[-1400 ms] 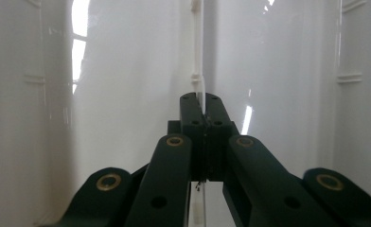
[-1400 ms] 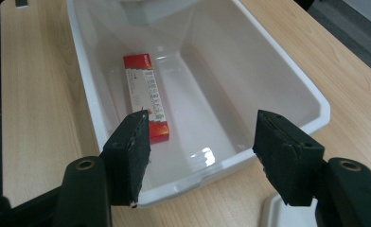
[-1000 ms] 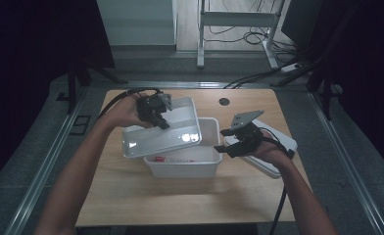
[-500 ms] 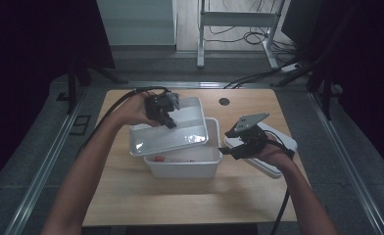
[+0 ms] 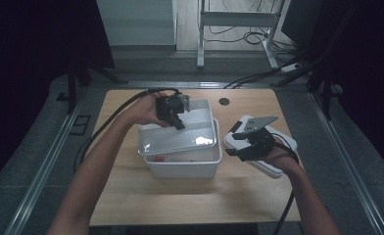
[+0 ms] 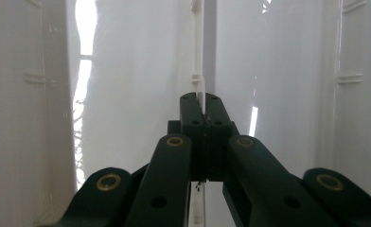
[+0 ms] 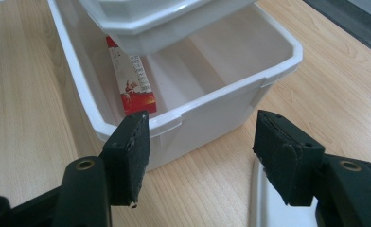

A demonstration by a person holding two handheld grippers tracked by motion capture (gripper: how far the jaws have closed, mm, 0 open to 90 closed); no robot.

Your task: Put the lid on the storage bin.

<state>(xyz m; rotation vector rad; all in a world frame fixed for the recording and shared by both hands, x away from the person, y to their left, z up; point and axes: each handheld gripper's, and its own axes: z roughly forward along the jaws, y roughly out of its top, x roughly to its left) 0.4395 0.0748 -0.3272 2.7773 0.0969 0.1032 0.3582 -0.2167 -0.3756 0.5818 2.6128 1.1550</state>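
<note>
Clamped tight on a thin white edge — left gripper (image 6: 204,111) jaws pressed together on the rim of the lid (image 5: 178,134), seen up close in the left gripper view. Held tilted over the white bin (image 5: 185,164), far side raised, near edge low above the bin's opening. Inside the bin, a red box (image 7: 129,78) leaning against the wall. Wide apart and gripping nothing — right gripper (image 7: 200,156) jaws, hovering just beside the bin's corner, above the wooden table (image 5: 190,196). Under the right hand, another white lid (image 5: 278,169) lying flat on the table.
</note>
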